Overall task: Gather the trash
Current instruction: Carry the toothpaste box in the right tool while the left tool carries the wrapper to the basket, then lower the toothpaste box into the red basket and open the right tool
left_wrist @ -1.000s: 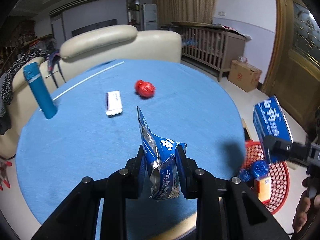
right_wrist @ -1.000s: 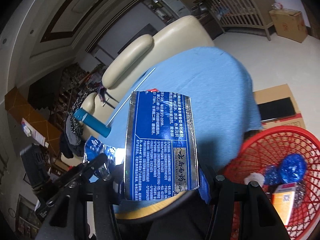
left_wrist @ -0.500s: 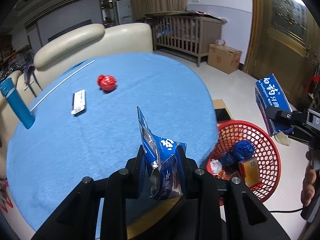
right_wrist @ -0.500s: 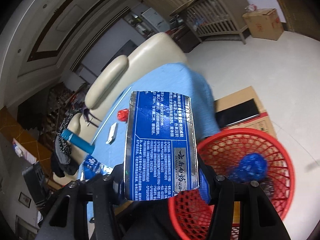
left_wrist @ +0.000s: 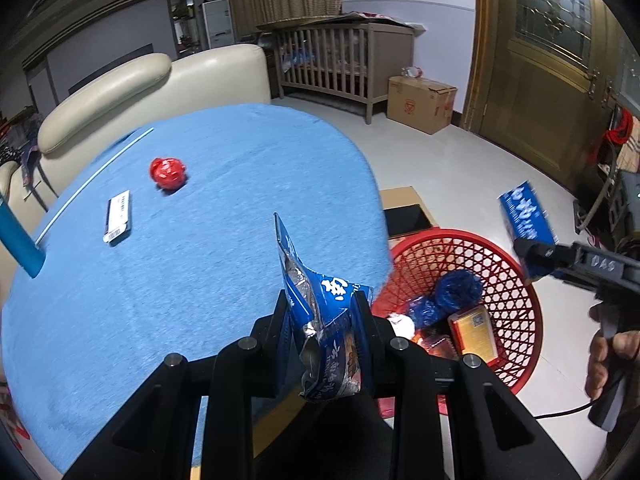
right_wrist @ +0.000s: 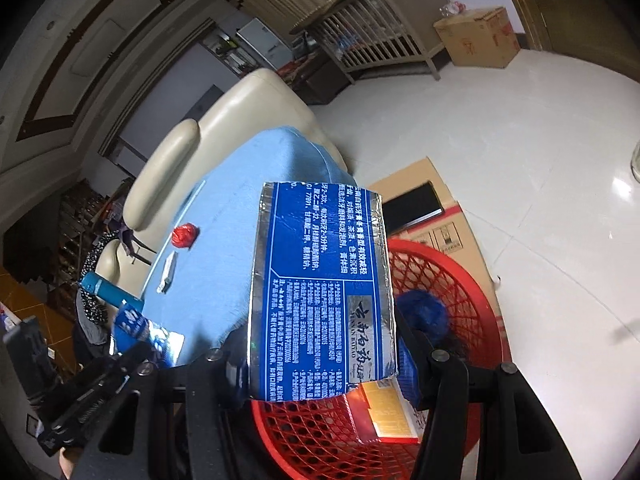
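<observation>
Clamping a crumpled wrapper (left_wrist: 324, 320), left tongs (left_wrist: 322, 316); right tongs (right_wrist: 320, 344) grip blue box (right_wrist: 320, 292).

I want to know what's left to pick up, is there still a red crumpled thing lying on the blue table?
Yes, a red crumpled wrapper lies on the blue table, next to a small white packet.

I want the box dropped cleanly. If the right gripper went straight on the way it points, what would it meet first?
Probably the red basket: the right gripper, shut on the blue box, aims down over its near rim. Depth is unclear, so it might meet the trash inside first.
</observation>
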Motion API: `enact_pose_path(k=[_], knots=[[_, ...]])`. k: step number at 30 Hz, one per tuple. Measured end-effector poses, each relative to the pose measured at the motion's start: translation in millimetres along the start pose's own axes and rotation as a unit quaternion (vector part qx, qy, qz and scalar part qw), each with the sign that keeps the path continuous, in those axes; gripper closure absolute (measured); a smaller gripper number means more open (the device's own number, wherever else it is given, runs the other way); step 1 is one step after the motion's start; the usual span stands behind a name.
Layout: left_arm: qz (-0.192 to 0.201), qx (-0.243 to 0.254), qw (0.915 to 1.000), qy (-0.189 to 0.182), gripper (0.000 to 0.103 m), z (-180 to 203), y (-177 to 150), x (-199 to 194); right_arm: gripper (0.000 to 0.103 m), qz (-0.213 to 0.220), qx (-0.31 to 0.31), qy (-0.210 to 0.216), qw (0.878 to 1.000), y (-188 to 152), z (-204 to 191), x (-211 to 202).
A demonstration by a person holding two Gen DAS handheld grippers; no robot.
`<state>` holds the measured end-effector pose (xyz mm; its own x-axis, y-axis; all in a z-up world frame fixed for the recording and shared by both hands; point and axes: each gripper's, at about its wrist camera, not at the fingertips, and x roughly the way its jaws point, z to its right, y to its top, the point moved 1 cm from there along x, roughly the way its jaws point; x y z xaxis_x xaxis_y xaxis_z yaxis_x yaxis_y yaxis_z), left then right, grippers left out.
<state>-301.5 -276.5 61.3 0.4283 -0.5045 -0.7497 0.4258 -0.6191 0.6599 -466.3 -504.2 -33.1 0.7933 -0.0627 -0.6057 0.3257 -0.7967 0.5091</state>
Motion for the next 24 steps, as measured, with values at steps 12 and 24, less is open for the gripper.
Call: enact_pose_path(k=[12,24], knots=[[-0.008,0.021,0.9994,-0.028,0.073,29.5,10.8,9.6,0.044,-0.038,0.009,-0.038,0.999,-21.0,28.1,12.2],[-0.013,0.055,0.9973,-0.047,0.073,60.3,19.2,21.0,0.035,-0.069,0.029,-0.06,0.995,-30.1,41.9,20.7]])
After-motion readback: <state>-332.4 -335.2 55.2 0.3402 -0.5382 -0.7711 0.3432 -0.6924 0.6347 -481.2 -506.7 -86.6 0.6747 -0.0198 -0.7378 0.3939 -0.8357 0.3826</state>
